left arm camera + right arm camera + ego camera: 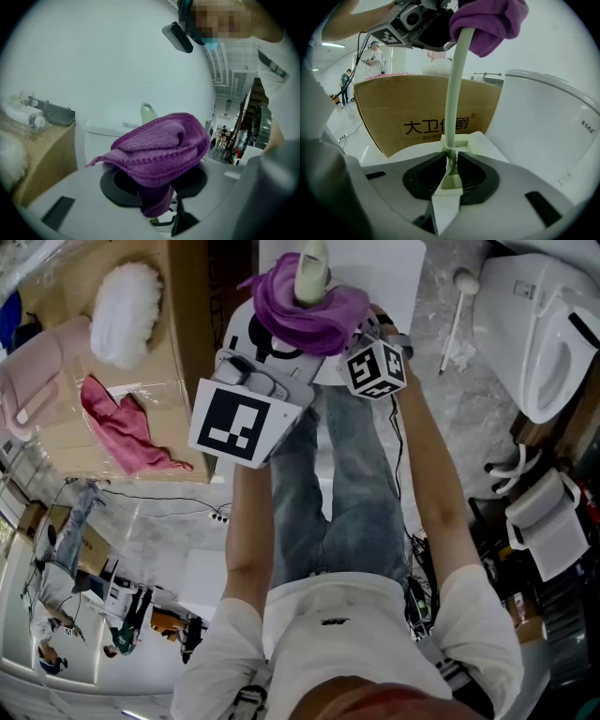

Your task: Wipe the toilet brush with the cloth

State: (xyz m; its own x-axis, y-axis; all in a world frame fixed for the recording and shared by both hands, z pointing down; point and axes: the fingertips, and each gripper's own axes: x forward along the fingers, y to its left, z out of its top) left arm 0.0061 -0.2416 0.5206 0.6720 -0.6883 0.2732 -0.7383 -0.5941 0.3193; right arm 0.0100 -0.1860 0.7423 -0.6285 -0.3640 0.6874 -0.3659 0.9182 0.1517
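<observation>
Right gripper [451, 161] jaws clamp the stiff, light toilet brush [453, 93] by its slick-looking handle; left gripper [157, 197] jaws pinch the soft cloth [159, 150] over its top end

The slim pale-green toilet brush [454, 84] stands upright, the bunched purple cloth [492, 21] wrapped around its upper shaft.

The left claw [157, 199] is pinching a purple cloth [159, 147], which is bunching up over its jaws and hanging down between them. Just behind the cloth, the pale green tip of the toilet brush handle [148, 112] is sticking up. Farther ahead a white toilet tank [101, 140] is standing, and a cardboard box [47, 154] is sitting to the claw's left.
</observation>
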